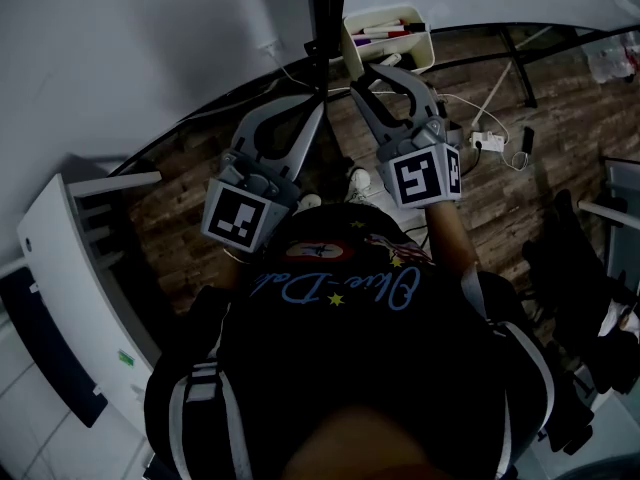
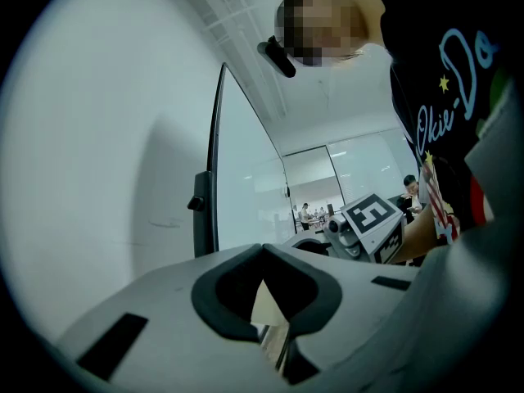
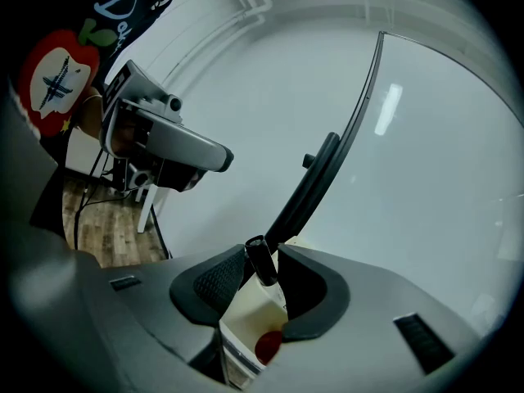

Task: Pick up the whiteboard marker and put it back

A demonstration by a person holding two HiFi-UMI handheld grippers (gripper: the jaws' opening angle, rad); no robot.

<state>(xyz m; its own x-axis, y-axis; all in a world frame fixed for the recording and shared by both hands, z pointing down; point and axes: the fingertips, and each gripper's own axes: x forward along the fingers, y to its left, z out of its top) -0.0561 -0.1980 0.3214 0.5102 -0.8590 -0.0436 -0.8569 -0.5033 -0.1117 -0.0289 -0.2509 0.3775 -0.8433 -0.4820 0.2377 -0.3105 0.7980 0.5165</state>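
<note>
The right gripper (image 3: 264,254) is closed on the whiteboard marker (image 3: 261,268), its two dark pads pinching the barrel just under the black cap, which points up and away from the camera. Right below the held marker sits a pale open box (image 3: 243,313) with a red-capped marker (image 3: 267,346) lying inside. From the head view this box (image 1: 418,50) hangs at the foot of the whiteboard (image 3: 442,187), above the wooden floor (image 1: 545,103). The left gripper (image 2: 262,250) is raised beside the right one, its jaws brought together at the tips with nothing held between them.
</note>
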